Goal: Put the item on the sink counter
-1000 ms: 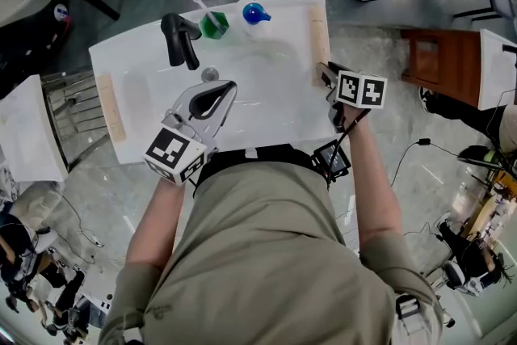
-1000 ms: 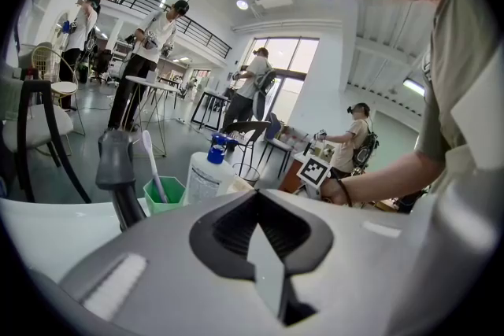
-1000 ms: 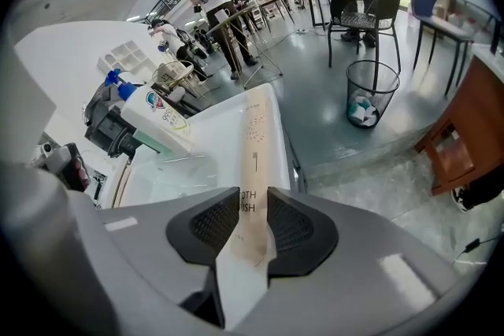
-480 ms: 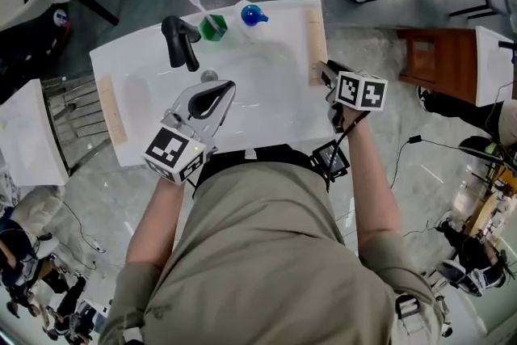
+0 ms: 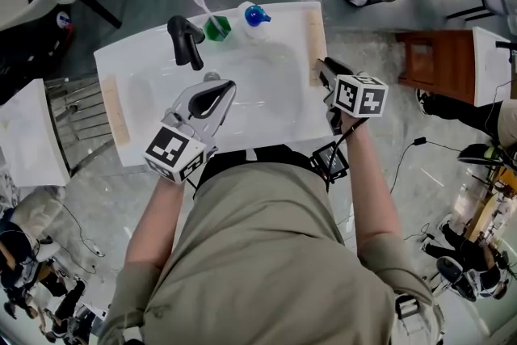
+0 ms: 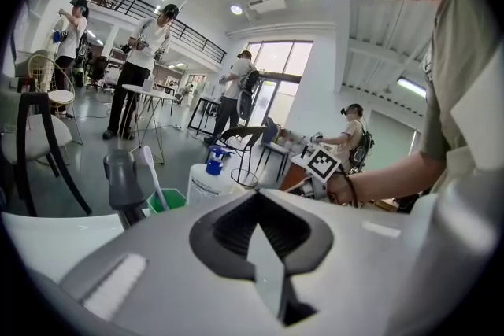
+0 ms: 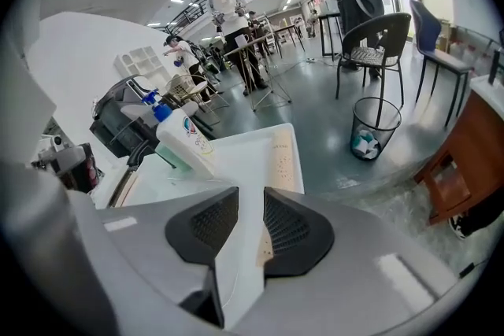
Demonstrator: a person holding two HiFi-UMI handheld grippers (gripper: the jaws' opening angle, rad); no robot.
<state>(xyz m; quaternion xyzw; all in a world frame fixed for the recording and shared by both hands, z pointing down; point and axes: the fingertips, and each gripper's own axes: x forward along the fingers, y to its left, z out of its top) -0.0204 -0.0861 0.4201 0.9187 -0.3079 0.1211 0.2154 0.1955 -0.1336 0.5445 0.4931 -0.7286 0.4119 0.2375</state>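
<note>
Wooden strip (image 5: 316, 44) at frame right seems flat on the tabletop (image 5: 275, 133). I'd lift the right gripper (image 5: 324, 70), jaws spread and empty, straight up (left gripper (image 5: 229, 86) jaws pressed together).

I see the pale beige strip (image 5: 316, 44) lying flat and lengthways along the right rim of the white sink counter (image 5: 137, 52), its face dotted.

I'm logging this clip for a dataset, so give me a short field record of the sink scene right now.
surface: white sink counter with black faucet
back edge: green cup holding a toothbrush; blue-capped pump bottle
sides: left tan strip; right tan strip
left gripper: shut, empty
right gripper: open, jaws just been opening, empty, near the right tan strip
</note>
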